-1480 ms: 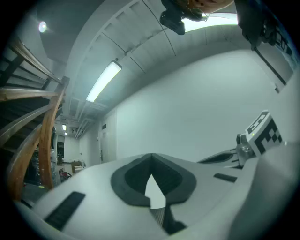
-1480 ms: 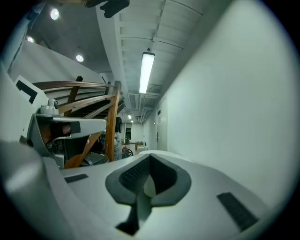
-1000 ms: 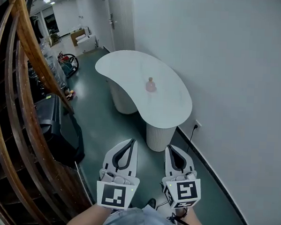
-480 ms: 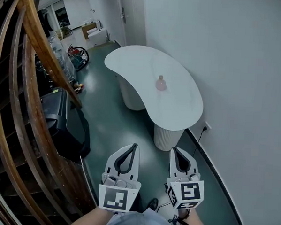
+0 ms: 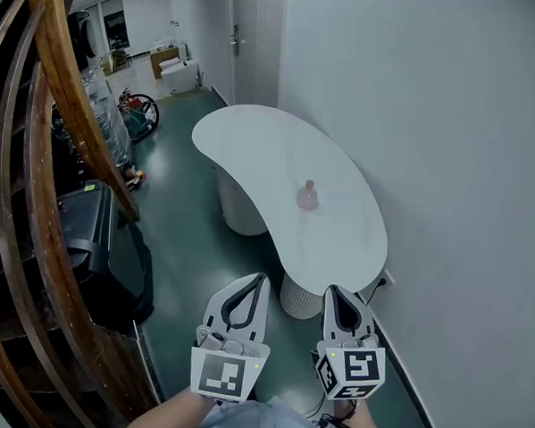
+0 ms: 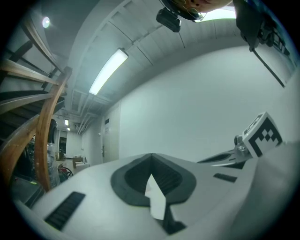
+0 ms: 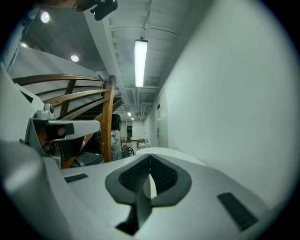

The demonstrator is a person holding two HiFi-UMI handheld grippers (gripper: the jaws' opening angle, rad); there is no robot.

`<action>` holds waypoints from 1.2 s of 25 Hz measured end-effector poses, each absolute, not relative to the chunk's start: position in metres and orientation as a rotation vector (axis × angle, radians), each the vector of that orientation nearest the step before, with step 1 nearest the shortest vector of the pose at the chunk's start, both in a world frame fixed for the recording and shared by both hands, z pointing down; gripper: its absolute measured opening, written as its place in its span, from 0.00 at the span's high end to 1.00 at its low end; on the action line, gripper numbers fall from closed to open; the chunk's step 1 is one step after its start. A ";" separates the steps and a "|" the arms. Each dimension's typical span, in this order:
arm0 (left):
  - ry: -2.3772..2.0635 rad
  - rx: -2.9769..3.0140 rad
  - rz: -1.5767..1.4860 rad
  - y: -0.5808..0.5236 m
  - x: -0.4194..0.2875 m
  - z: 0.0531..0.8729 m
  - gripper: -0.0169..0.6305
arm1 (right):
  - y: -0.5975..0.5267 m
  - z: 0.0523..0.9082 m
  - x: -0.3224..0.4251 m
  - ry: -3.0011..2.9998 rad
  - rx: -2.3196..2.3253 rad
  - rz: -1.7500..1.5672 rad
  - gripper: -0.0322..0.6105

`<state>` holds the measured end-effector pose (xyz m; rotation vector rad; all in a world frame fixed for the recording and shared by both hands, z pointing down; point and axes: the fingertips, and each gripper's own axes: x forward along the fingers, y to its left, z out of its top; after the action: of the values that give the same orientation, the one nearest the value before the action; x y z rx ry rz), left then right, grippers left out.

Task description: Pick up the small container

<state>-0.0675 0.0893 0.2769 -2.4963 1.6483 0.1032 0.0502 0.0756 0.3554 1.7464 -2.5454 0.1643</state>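
Head view closer to table [image 5: 253, 145] than second ago. Small container [image 5: 307, 195] lower in frame, nearer. Table's near pedestal [image 5: 294, 301], earlier well ahead of left gripper [image 5: 259, 278] and right gripper [image 5: 332, 290], now between their tips.

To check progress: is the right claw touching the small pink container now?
Apart. Head view: the right claw hangs near the person, while the small pink container stands far ahead on the white table.
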 end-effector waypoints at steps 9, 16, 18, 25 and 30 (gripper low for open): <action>1.564 -2.514 0.162 0.027 -0.081 0.267 0.97 | 0.013 0.343 0.039 -2.509 1.831 0.120 0.95; 1.564 -2.596 0.128 0.003 -0.081 0.287 0.97 | -0.004 0.362 0.036 -2.453 1.827 0.176 0.95; 1.564 -2.614 0.107 -0.004 -0.079 0.292 0.97 | -0.009 0.365 0.039 -2.442 1.834 0.197 0.95; 1.560 -2.636 0.020 -0.042 -0.068 0.308 0.97 | -0.046 0.385 0.049 -2.427 1.837 0.279 0.95; 1.564 -2.631 -0.023 -0.084 -0.051 0.306 0.97 | -0.090 0.388 0.059 -2.452 1.819 0.305 0.95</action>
<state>-0.0512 -0.0840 0.3059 -2.6307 1.5638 -0.0230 0.0592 -0.0898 0.3876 1.8189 -2.4518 0.3052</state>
